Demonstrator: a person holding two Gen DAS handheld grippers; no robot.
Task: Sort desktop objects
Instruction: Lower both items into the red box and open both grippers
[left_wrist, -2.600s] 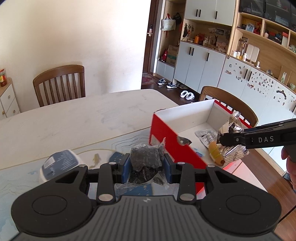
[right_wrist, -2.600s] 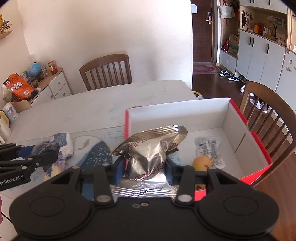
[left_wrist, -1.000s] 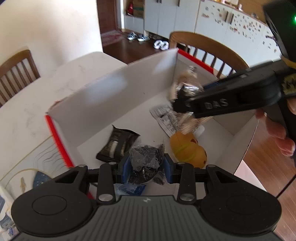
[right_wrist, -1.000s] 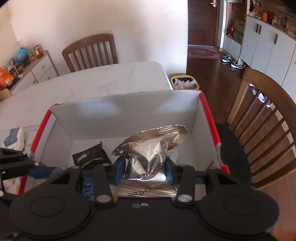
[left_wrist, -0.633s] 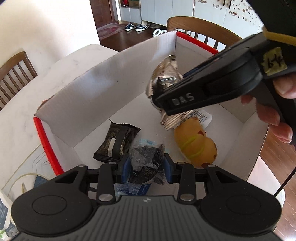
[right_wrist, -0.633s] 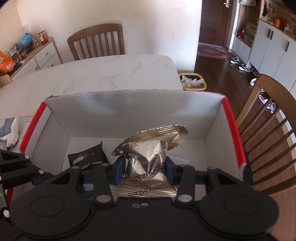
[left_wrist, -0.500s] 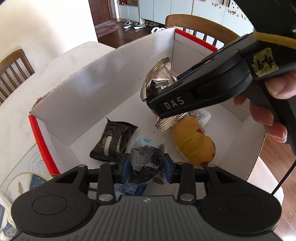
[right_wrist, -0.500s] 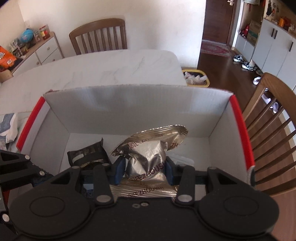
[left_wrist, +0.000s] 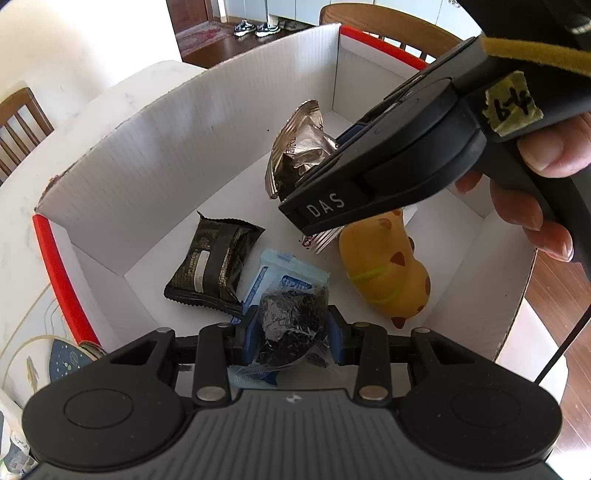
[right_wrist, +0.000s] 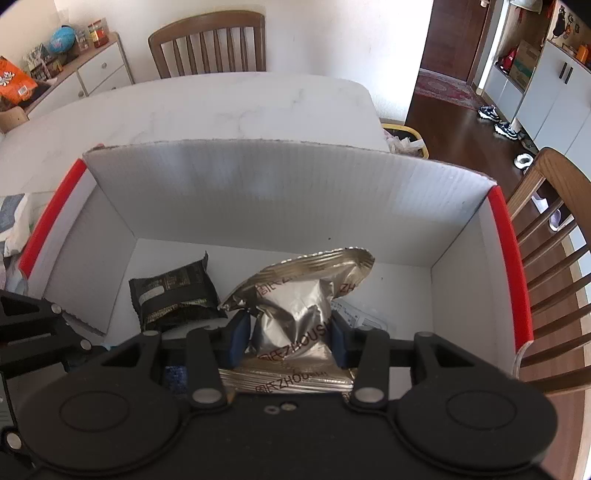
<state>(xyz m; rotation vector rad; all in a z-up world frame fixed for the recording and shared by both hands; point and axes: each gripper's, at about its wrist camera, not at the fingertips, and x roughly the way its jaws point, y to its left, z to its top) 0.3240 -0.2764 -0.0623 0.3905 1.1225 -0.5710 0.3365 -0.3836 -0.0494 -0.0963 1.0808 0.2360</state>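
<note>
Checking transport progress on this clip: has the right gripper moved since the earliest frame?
Yes. The right gripper, shut on the silver foil packet, started short of the red-edged box and now hangs over its inside, above the black snack packet.

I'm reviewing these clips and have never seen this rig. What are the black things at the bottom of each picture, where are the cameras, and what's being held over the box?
Each black shape is a hand-held gripper; a person squeezes one in each hand, and a camera on each looks along its jaws. In the left view, the left gripper pinches a clear packet of dark bits. In the right view, the right gripper pinches a silver foil bag. Both hang inside a white box with red edges, where a dark snack pack, a blue-and-white packet and a yellow toy already lie.
</note>
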